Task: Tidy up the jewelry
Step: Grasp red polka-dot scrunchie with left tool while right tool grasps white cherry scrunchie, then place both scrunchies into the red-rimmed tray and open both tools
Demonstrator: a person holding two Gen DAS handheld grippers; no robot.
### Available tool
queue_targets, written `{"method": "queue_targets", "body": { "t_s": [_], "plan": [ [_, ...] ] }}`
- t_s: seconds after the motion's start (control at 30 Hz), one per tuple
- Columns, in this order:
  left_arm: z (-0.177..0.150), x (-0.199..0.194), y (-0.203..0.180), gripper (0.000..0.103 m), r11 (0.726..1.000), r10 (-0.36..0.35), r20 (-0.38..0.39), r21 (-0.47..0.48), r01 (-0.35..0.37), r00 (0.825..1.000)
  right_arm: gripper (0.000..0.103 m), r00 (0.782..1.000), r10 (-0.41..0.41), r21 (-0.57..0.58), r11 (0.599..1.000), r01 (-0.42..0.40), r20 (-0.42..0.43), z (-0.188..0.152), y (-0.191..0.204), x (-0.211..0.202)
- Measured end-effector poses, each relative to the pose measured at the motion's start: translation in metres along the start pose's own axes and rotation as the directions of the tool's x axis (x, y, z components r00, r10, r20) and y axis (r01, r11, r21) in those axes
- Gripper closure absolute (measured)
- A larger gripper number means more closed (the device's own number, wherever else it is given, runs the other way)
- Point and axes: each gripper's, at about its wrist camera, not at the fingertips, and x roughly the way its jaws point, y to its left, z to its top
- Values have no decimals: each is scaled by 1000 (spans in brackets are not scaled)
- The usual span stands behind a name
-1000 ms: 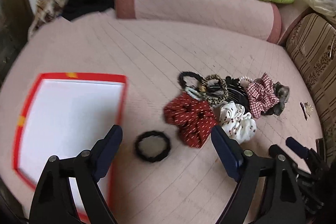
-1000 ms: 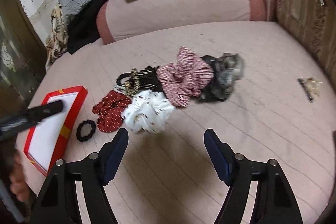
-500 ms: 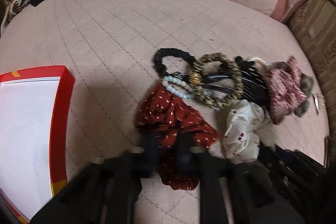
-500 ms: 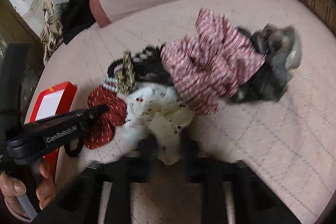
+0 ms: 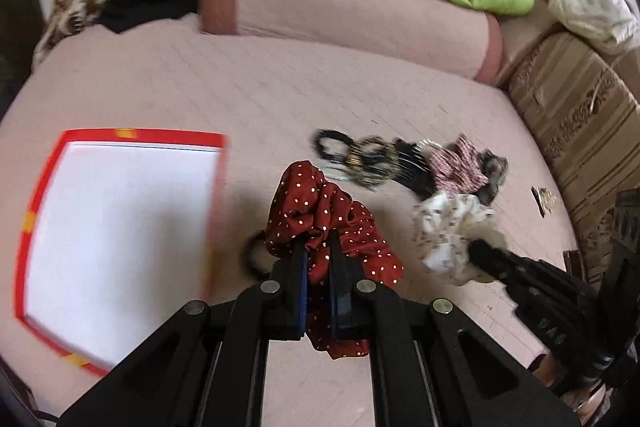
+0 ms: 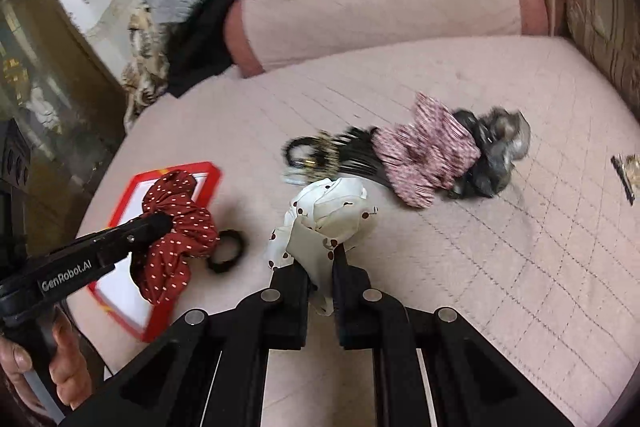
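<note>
We find the left gripper clamped on the red dotted scrunchie, held beside the red-rimmed box above the pink quilted cushion, with a black hair tie lying on the cushion close to it. The right gripper is clamped on the white cherry-print scrunchie, held in front of the remaining heap: a pink checked scrunchie, a grey scrunchie and dark bands and combs
</note>
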Motion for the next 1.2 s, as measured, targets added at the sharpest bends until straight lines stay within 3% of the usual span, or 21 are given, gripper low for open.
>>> {"method": "queue_targets", "body": {
  "t_s": [0.2,0.37,0.5,0.9,0.97,1.03,1.1,1.17,1.2],
  "plan": [
    [7,-24,80,96,988,109,13,-109,-107,994,92,998,60,-87,994,-60,-7,-1,59,-8],
    [25,-20,139,95,963,218,15,-164,-213,976,92,995,89,-156,983,-94,-37,5,104,9],
    [41,1,179,95,938,278,4,-215,-271,961,92,990,110,-174,977,-124,-88,22,139,49],
    [61,85,256,93,901,301,-91,-299,-314,949,92,972,82,-199,972,-126,-219,45,182,189],
    [60,90,261,88,891,315,-81,-317,-324,946,90,973,69,-212,970,-116,-219,44,183,198],
    [60,91,262,65,891,308,-71,-328,-314,949,88,977,45,-235,967,-95,-210,44,184,204],
    [58,87,258,57,891,305,-50,-337,-304,951,71,980,34,-247,965,-83,-197,44,183,204],
    [58,81,254,57,892,313,-38,-330,-308,949,45,983,34,-253,964,-80,-179,45,180,198],
    [58,76,250,57,894,320,-35,-322,-313,947,43,986,33,-253,964,-75,-165,46,179,194]
  ]
}}
